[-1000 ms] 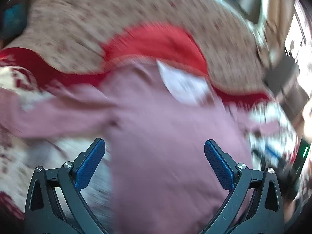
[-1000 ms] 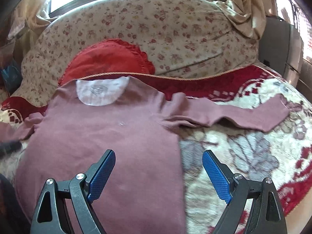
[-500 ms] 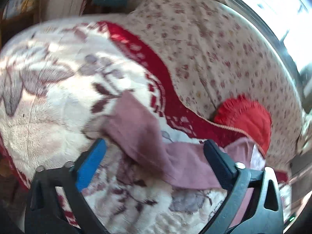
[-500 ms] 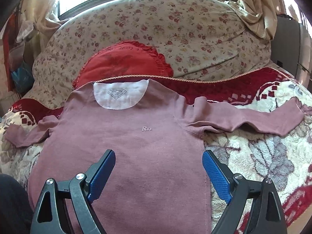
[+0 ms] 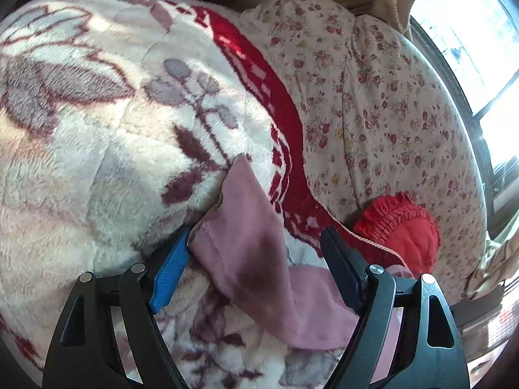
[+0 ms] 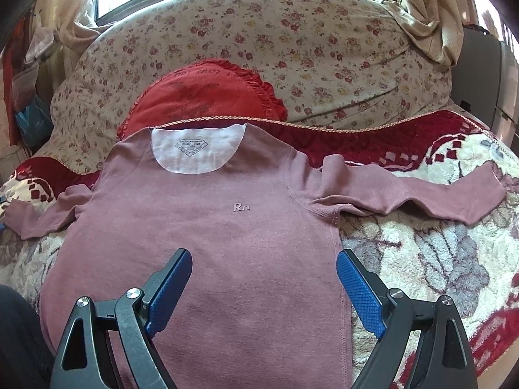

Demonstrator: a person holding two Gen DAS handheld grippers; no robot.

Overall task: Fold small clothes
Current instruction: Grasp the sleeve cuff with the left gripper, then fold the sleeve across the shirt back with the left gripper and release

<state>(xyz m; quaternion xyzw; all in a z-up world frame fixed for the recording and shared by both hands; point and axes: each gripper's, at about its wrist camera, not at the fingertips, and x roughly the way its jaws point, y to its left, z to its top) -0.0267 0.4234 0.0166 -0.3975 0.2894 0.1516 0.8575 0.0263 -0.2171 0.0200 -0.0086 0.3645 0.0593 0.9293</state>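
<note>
Right wrist view is taking in the whole pink long-sleeved top (image 6: 227, 243), which is lying face up and spread flat on a fleecy floral blanket (image 6: 438, 259), its neck toward a red frilled cushion (image 6: 201, 97) and a flowered sofa back (image 6: 292, 42), with both sleeves stretching outward. The right tool (image 6: 264, 288) is hovering over the lower body of the top, its blue pads (image 6: 356, 291) standing wide apart and gripping nothing, one over the fabric and the other near the side seam. Left wrist view is showing what that view is barely catching at its edge: the end of one sleeve (image 5: 246, 236), lying across the blanket (image 5: 113, 129) with the cuff slightly lifted. The left tool (image 5: 256, 272) is straddling this sleeve end, its jaws having just been closing, with the sleeve between them. Its blue pad (image 5: 170, 275) seems to be touching the cuff edge, though the far finger is still standing clear of the cloth, so the sleeve is not yet pinched. The cushion (image 5: 399, 230) is appearing here only as a small red shape.
</note>
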